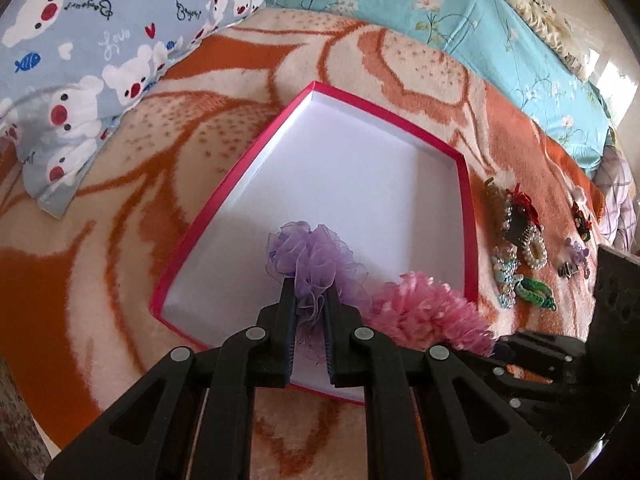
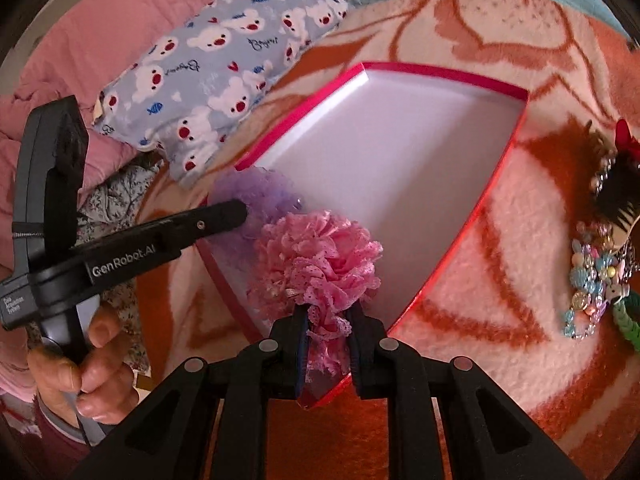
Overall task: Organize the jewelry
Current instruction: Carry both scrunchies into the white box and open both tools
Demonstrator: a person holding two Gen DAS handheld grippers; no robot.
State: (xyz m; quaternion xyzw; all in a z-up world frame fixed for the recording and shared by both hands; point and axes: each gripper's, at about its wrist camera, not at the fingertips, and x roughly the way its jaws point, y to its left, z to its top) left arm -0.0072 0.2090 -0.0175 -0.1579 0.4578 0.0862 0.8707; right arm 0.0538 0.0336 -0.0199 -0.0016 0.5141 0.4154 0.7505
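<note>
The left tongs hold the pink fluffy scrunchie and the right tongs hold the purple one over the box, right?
Swapped. In the left wrist view the left tongs grip the purple scrunchie; in the right wrist view the right tongs grip the pink scrunchie. Both are over the box.

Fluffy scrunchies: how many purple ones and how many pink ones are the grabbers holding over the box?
Purple scrunchie: 1, pinched in the left gripper
Pink scrunchie: 1, pinched in the right gripper
Total: 2, both over the near end of the red-edged box, which has nothing lying inside yet.
</note>
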